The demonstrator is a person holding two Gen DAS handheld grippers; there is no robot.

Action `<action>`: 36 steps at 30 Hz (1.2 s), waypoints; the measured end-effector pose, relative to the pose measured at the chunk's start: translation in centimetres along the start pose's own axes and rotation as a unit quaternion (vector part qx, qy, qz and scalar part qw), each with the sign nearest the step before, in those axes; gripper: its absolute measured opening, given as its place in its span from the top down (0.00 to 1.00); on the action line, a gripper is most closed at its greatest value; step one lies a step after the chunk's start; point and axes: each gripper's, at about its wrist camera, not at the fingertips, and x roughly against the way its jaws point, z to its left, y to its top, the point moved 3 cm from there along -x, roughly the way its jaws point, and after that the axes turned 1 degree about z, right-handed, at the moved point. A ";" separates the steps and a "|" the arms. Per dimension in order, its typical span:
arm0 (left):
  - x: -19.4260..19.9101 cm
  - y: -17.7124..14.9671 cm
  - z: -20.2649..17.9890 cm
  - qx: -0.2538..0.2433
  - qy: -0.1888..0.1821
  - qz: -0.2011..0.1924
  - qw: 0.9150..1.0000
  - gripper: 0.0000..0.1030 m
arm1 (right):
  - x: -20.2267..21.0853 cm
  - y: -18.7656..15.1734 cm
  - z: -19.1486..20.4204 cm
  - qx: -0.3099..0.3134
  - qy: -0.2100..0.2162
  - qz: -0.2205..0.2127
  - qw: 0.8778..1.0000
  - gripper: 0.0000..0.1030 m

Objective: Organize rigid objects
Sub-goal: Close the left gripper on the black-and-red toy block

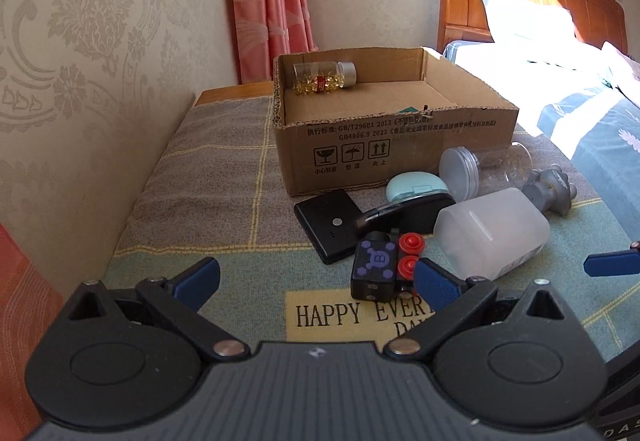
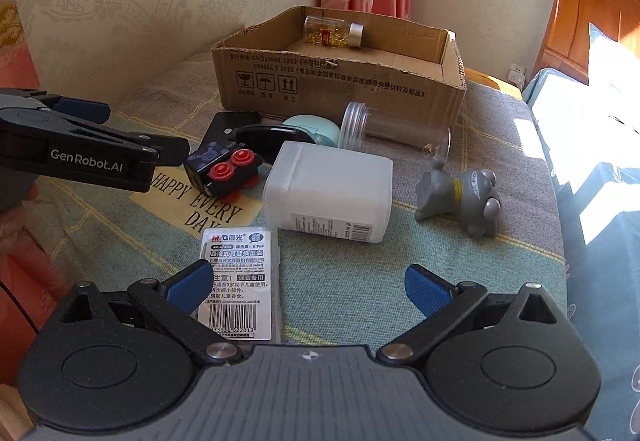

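Presently both left tongs (image 1: pixel 316 277) and right tongs (image 2: pixel 308 287) stand spread and empty; the toy block (image 1: pixel 378 271), near the left tongs on the table (image 1: pixel 224 177), looks light, stiff, best pinched across its flat sides.

Vial (image 1: pixel 325 78) in box (image 1: pixel 400 145) at back, power bank (image 1: pixel 328 225), toy block (image 1: pixel 376 269), jar (image 1: pixel 492 233) before it
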 end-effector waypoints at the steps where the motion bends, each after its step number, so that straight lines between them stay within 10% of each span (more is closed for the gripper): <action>1: 0.1 -0.2 0.2 0.000 -0.001 0.000 1.000 0.01 | -0.4 -0.1 0.5 0.008 0.000 0.005 1.000 0.00; 10: -0.5 -1.0 0.6 -0.007 -0.019 0.009 1.000 0.01 | -2.6 -1.1 3.1 0.040 -0.006 0.024 0.999 0.00; 36: -5.0 -0.7 -2.8 -0.058 -0.064 0.032 0.996 0.11 | -0.5 -4.2 -7.5 -0.087 -0.067 0.029 0.994 0.00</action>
